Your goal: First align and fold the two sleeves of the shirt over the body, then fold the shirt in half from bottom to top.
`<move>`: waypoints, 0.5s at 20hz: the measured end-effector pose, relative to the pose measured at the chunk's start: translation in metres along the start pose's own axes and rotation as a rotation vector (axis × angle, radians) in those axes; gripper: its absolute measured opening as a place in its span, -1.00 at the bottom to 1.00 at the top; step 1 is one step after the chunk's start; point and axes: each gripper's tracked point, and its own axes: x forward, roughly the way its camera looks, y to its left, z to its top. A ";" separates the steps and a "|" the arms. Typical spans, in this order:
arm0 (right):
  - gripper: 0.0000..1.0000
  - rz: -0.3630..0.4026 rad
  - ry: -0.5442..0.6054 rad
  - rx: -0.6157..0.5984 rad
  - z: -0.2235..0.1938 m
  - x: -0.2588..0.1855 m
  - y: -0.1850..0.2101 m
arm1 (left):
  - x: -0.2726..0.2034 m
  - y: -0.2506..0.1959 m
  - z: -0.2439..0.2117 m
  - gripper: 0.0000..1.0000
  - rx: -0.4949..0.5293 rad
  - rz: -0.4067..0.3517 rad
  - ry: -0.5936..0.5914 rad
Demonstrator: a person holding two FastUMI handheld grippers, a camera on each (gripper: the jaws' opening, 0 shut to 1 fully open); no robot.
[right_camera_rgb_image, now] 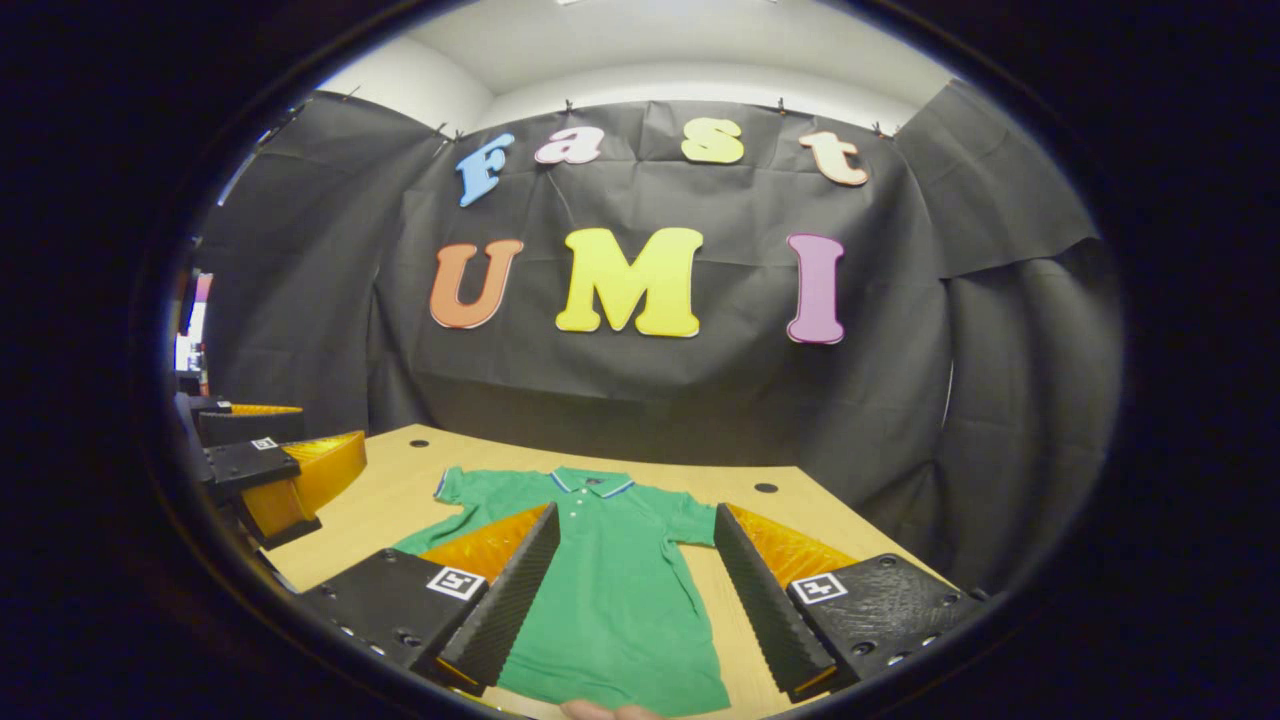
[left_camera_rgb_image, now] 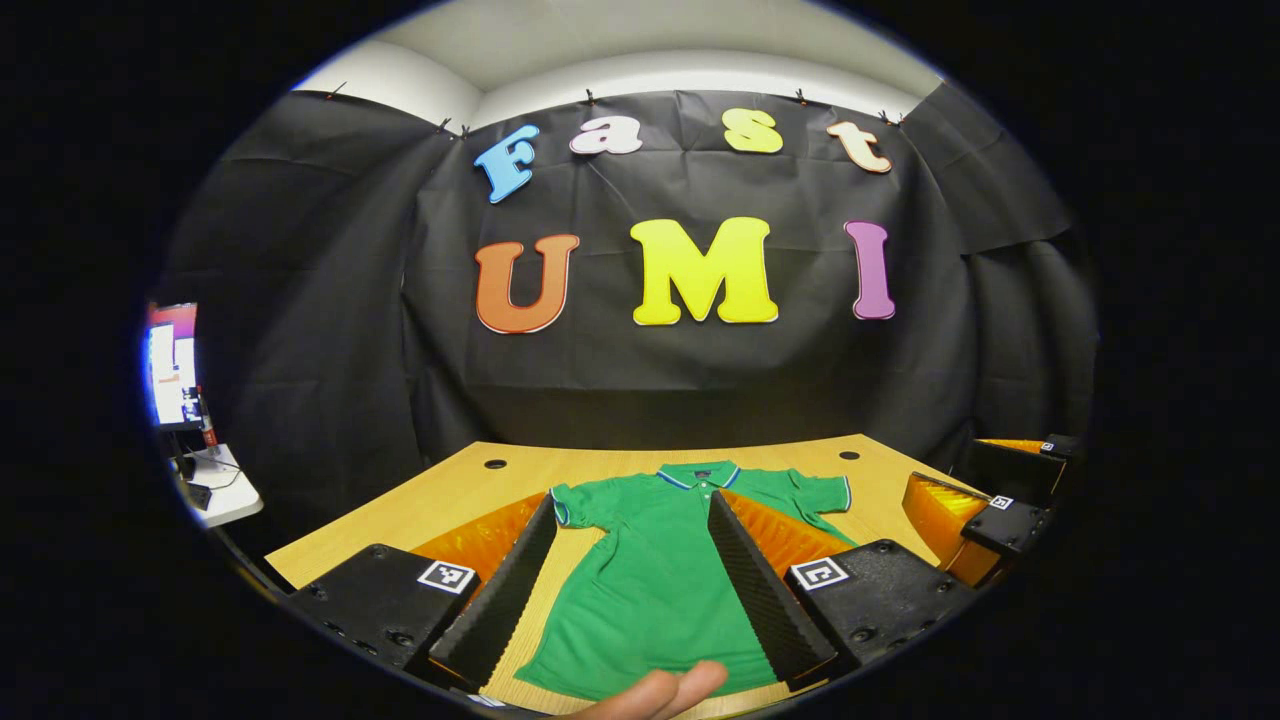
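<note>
- Shirt: green polo, lying flat and face up at the middle of the worktop, collar toward the far edge, hem toward the near edge. Both short sleeves spread outward, neither lying over the body; body at full length, not doubled.
- Left gripper: held above the near edge, fingers wide apart, nothing between them; the shirt body shows through the gap.
- Right gripper: likewise above the near edge, fingers wide apart, nothing held; also seen at the right edge of the left gripper view.
- Fingertip: a person's, at the bottom of the left gripper view, over the hem; contact cannot be told.
- Step in hand, as judged: the sleeve fold, since both sleeves lie open.
- Next move, as judged: calls for each claw to descend on a sleeve cuff near the far corners of the garment, pinch one layer only, and carry it inward over the chest, keeping both sleeves level.
</note>
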 end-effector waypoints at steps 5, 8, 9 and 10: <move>0.91 -0.012 0.005 0.016 -0.001 0.003 -0.009 | 0.003 -0.004 -0.004 0.97 -0.004 -0.008 0.013; 0.90 -0.020 0.006 0.022 0.002 0.012 -0.019 | 0.006 -0.003 -0.006 0.96 -0.017 -0.007 0.015; 0.94 -0.027 0.008 0.023 0.004 0.017 -0.024 | 0.007 -0.003 -0.007 0.96 -0.022 -0.007 0.013; 0.94 -0.047 0.004 0.023 0.007 0.025 -0.035 | 0.008 -0.003 -0.007 0.96 -0.026 -0.006 0.011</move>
